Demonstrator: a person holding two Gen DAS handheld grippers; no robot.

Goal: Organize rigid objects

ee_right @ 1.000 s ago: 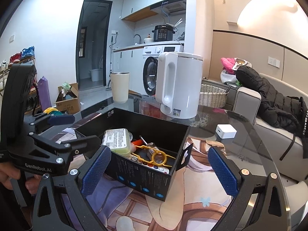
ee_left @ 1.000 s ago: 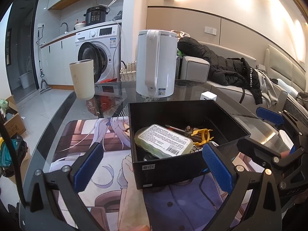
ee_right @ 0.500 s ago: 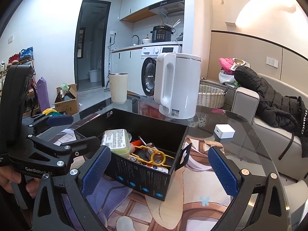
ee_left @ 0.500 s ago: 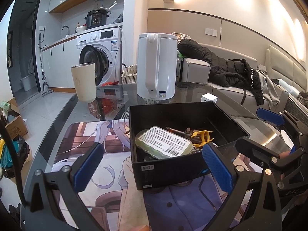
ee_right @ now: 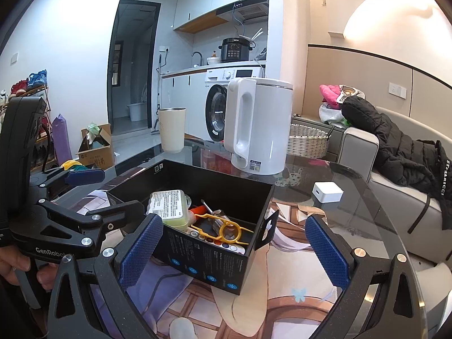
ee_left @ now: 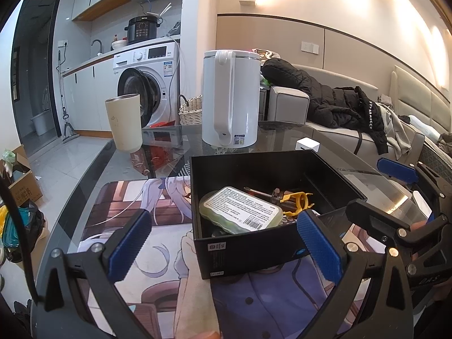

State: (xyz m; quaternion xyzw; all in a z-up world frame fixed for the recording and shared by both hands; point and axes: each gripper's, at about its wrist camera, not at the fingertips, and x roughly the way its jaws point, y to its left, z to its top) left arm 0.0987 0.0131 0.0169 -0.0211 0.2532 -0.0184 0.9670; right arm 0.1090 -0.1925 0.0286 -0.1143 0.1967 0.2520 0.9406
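Note:
An open black box (ee_left: 243,251) sits on the printed mat, also in the right wrist view (ee_right: 214,265). Inside lie a green case with a white label (ee_left: 240,210) (ee_right: 168,206), a yellow plastic tool (ee_left: 296,200) (ee_right: 226,230), a screwdriver (ee_right: 197,209) and small round pieces. My left gripper (ee_left: 223,245) is open and empty, just in front of the box. My right gripper (ee_right: 231,254) is open and empty, with the box's near corner between its fingers. Each gripper shows at the edge of the other's view.
A white kettle (ee_left: 230,99) (ee_right: 258,124) and a cream tumbler (ee_left: 124,121) (ee_right: 171,128) stand behind the box on the glass table (ee_left: 282,135). A small white cube (ee_right: 326,193) (ee_left: 307,144) lies to the right. A sofa with a black jacket (ee_right: 395,147) is beyond.
Both grippers have risen and tilted slightly, so the scene sits a little lower in the views. Nothing on the table moved; both stay open.

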